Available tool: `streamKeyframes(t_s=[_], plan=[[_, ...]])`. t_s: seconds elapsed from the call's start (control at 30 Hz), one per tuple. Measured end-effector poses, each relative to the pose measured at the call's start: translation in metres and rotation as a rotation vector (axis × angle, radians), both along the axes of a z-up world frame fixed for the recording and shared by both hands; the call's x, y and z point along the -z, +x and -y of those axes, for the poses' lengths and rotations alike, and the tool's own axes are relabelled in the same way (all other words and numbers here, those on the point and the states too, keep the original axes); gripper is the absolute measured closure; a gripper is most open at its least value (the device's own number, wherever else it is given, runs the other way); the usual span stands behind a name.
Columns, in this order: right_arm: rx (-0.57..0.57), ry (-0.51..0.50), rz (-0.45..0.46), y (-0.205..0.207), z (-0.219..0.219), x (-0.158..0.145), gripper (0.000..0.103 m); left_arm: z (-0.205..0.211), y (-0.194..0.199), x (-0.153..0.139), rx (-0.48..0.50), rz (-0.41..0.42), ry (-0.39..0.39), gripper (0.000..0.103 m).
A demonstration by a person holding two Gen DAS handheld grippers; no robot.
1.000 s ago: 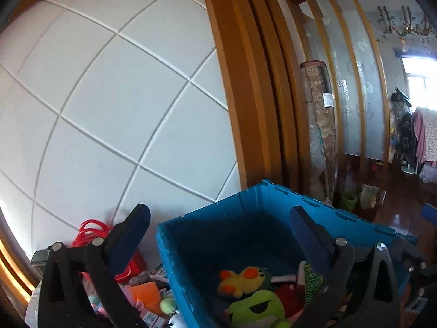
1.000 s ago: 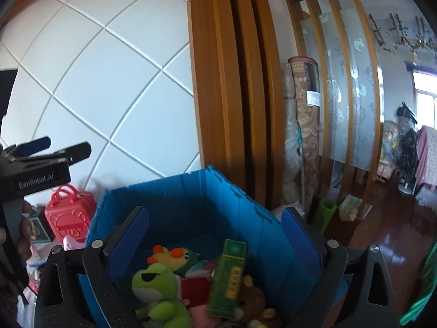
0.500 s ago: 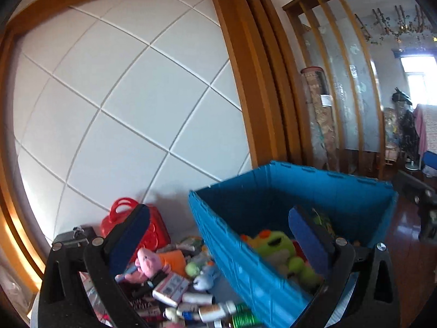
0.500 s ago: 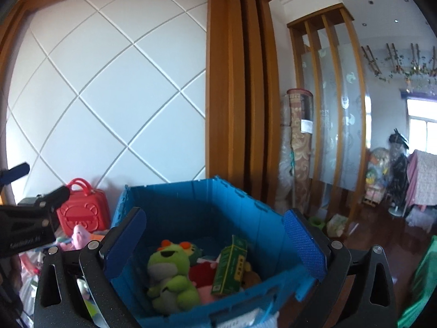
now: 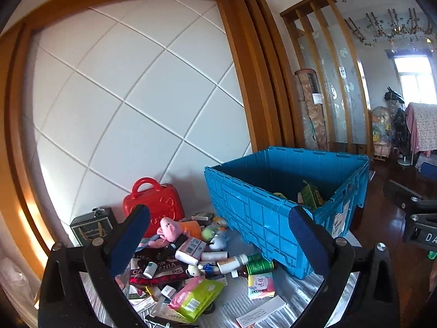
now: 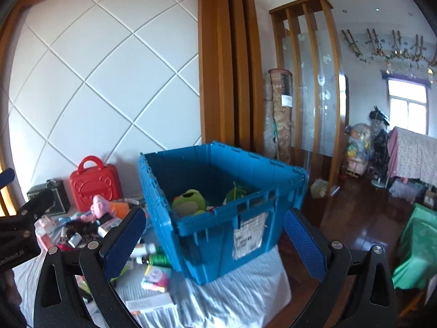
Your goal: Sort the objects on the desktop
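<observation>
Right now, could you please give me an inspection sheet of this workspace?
Surface: table under a white striped cloth, crowded on its left half.
Job's things: blue crate open, holding a green frog plush and a green box.
Clutter: red case, pink plush, bottles, a green tissue pack and small boxes left of the crate.
Grippers: left gripper and right gripper both open, holding nothing.
Cables: nothing seen.
Surroundings: white quilted wall panel, wooden slat divider, dark wood floor.
</observation>
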State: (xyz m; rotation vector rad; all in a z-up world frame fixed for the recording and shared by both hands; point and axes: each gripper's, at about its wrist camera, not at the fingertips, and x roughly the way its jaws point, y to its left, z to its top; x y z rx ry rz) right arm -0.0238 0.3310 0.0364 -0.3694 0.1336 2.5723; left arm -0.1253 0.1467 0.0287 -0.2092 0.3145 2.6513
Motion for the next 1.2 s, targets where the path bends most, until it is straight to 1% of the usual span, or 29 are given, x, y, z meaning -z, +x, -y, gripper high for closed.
streamKeyframes(t_s=[0.13, 0.2, 0.4, 0.53, 0.67, 1.03, 1.2], plan=[[-0.030, 0.018, -0.020, 0.015, 0.015, -0.007, 0.000, 0.009, 0.013, -0.002, -0.018, -0.004, 0.032, 0.000], [-0.037, 0.039, -0.021, 0.019, 0.019, -0.008, 0.000, 0.009, 0.013, -0.004, -0.011, 0.016, 0.039, 0.000], [-0.044, 0.056, -0.017, 0.024, 0.019, -0.003, 0.000, 0.000, 0.014, -0.005, 0.001, 0.060, 0.060, 0.000], [-0.063, 0.057, -0.007, 0.023, 0.019, -0.002, 0.000, -0.005, 0.014, -0.003, 0.000, 0.065, 0.061, 0.000], [-0.068, 0.074, -0.024, 0.026, 0.020, -0.004, 0.000, -0.008, 0.006, -0.001, 0.035, 0.107, 0.075, 0.000], [-0.054, 0.065, -0.028, 0.027, 0.015, -0.002, 0.000, -0.005, 0.000, 0.003, -0.026, 0.104, 0.077, 0.000], [-0.064, 0.068, -0.026, 0.028, 0.020, 0.000, 0.000, -0.002, 0.003, 0.003, -0.026, 0.093, 0.067, 0.000]])
